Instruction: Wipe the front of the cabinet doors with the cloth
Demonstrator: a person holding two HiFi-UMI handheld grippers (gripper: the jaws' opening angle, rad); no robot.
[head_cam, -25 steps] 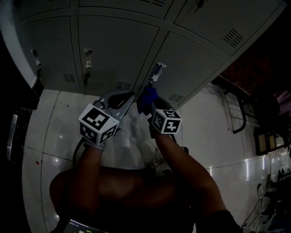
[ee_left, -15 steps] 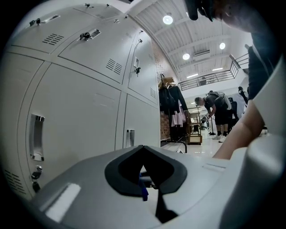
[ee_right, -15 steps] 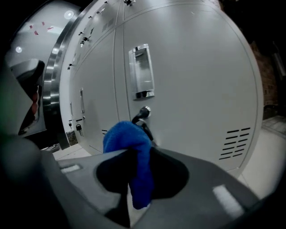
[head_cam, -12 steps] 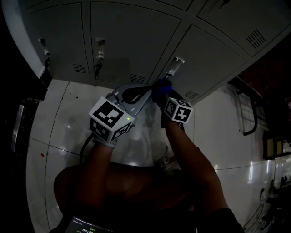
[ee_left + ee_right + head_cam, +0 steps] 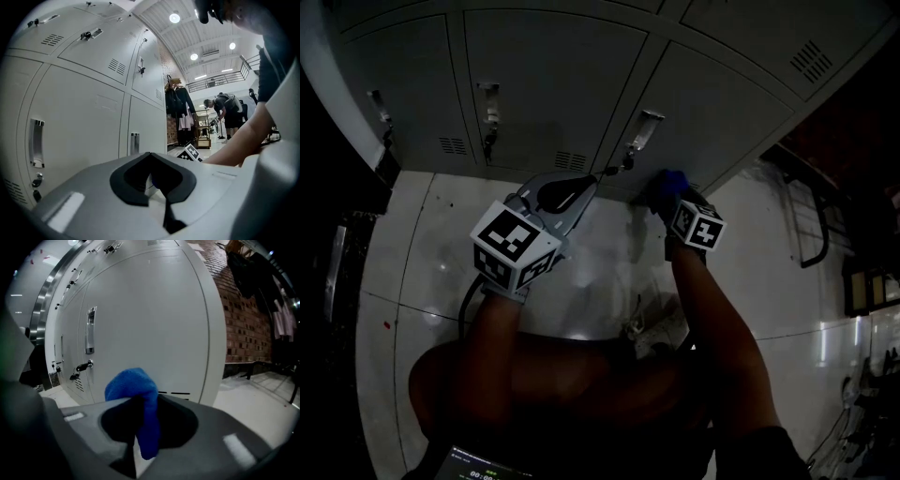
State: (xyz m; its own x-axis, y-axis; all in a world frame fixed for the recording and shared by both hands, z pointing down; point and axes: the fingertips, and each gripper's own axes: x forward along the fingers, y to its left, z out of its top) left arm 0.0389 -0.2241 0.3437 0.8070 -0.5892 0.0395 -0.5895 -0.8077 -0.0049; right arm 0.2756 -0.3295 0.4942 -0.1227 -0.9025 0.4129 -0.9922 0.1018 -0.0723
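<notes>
Grey cabinet doors fill the top of the head view. A blue cloth is bunched in my right gripper, which is shut on it and presses it to the bottom edge of the right-hand door, just right of that door's handle. In the right gripper view the cloth pokes up between the jaws, close to the door. My left gripper hovers left of the cloth near the doors' base, shut with nothing in it. The left gripper shows its jaws together beside a door.
A glossy white floor lies under the cabinets. A dark metal rail stands at the right. Farther off are hanging coats, a bending person and a brick wall.
My right gripper has slid the cloth to the right along the door's bottom, past the handle. The left gripper has drifted slightly left and stays shut.
</notes>
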